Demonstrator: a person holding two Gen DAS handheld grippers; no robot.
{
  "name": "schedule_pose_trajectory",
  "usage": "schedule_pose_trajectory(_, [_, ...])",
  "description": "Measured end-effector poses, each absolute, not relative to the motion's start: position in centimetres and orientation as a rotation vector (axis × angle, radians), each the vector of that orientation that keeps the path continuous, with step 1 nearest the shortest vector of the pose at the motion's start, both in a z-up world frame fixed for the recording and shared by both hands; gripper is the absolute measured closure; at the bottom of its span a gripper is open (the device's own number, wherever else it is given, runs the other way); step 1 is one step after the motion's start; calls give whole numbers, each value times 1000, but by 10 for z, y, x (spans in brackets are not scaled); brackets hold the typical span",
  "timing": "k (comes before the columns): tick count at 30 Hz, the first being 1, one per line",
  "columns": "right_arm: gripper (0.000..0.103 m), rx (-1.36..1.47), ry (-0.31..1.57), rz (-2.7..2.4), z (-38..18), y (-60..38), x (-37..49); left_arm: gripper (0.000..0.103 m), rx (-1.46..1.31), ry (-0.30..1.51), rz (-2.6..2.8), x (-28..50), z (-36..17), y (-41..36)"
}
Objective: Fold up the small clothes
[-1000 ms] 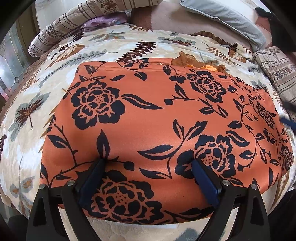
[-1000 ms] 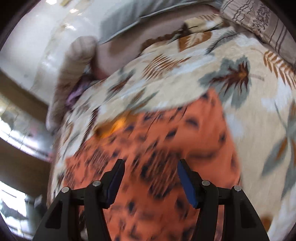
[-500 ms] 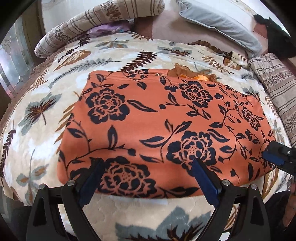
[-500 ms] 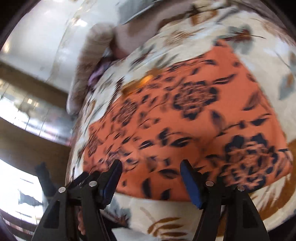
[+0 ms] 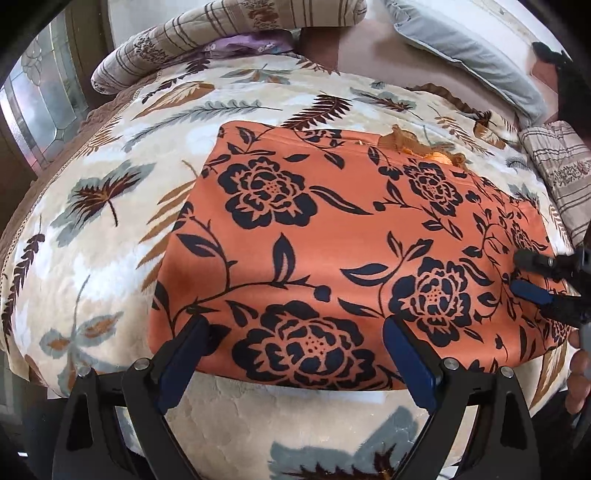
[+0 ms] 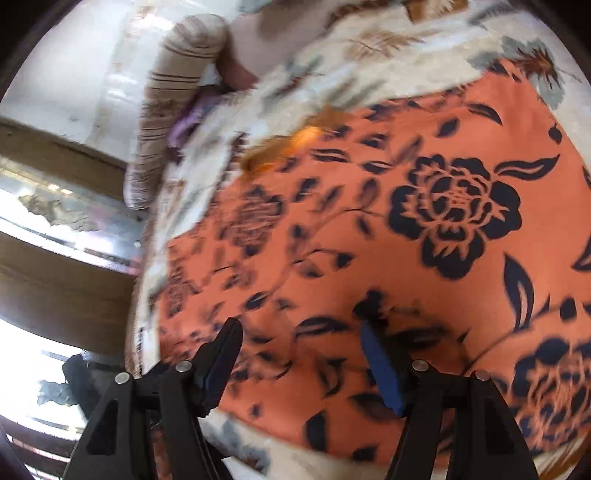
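Observation:
An orange garment [image 5: 332, 240] with black flowers lies spread flat on the leaf-patterned blanket [image 5: 92, 229]. Some orange lace trim [image 5: 417, 147] sticks out at its far edge. My left gripper [image 5: 295, 332] hovers open above the garment's near edge, with nothing between its fingers. My right gripper [image 5: 524, 275] comes in from the right over the garment's right end. In the right wrist view, which is blurred, the right gripper [image 6: 299, 332] stands open just above the garment [image 6: 424, 266] near its edge, gripping nothing.
A striped bolster [image 5: 221, 33] and a purple cloth [image 5: 243, 42] lie at the back left. A grey pillow [image 5: 469, 48] lies at the back right, and a folded striped blanket [image 5: 561, 177] to the right. A person's hand [image 5: 578, 373] shows at the right edge.
The left gripper has pulled back and risen, so the garment's near edge and more blanket show. The right gripper has swung in and dropped toward the garment's right end.

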State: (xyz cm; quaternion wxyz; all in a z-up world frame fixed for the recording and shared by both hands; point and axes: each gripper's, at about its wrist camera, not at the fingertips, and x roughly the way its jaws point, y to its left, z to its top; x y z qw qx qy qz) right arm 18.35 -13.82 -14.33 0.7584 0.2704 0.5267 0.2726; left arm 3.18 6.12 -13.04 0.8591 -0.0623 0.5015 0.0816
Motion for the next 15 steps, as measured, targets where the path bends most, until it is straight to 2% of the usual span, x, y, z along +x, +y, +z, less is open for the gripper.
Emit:
schedule_pose_trajectory(7, [33, 632, 1027, 618, -112, -157, 118, 8, -135, 1039, 163, 31, -126, 57])
schedule_pose_trajectory(15, [33, 889, 1068, 438, -168, -218, 69, 8, -110, 1028, 130, 29, -121, 42])
